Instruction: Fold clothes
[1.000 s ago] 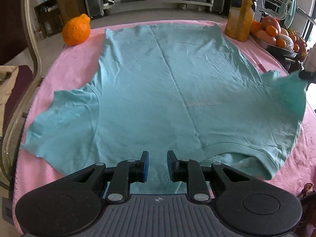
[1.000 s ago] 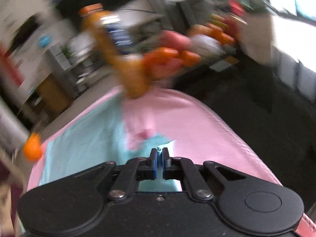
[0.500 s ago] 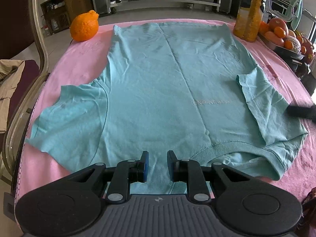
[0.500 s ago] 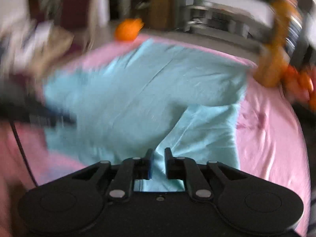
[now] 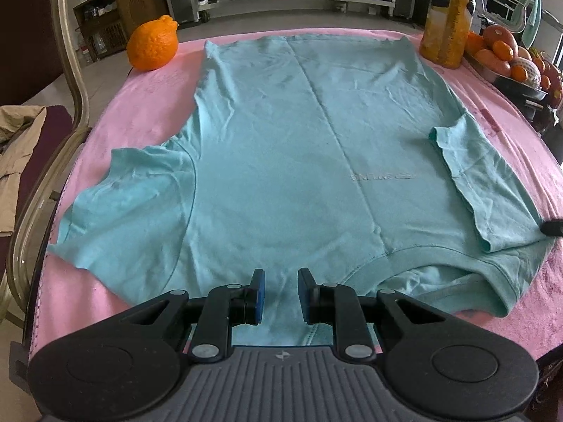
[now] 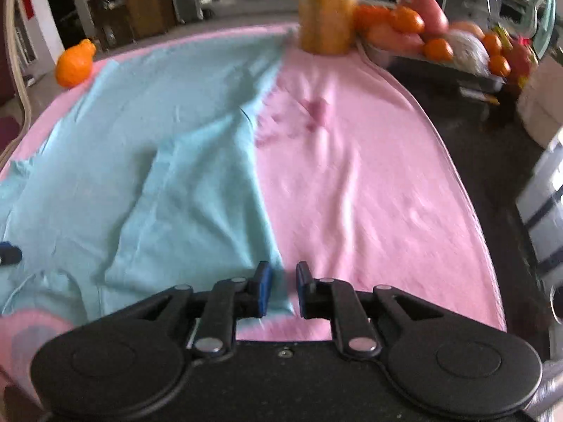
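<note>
Shirt (image 5: 281,147) lies flat on the pink cloth (image 5: 151,81), right sleeve (image 5: 478,176) folded inward to narrow it. Left gripper (image 5: 280,290) hovers at the collar, jaws parted, empty. Right gripper (image 6: 280,288), jaws also parted, grips nothing.

Faint pale lettering across the chest of the flat-spread teal cotton T-shirt (image 5: 281,161), seen upside down from the left wrist and too washed out to read with certainty. Red sign high on the far wall, illegible.
</note>
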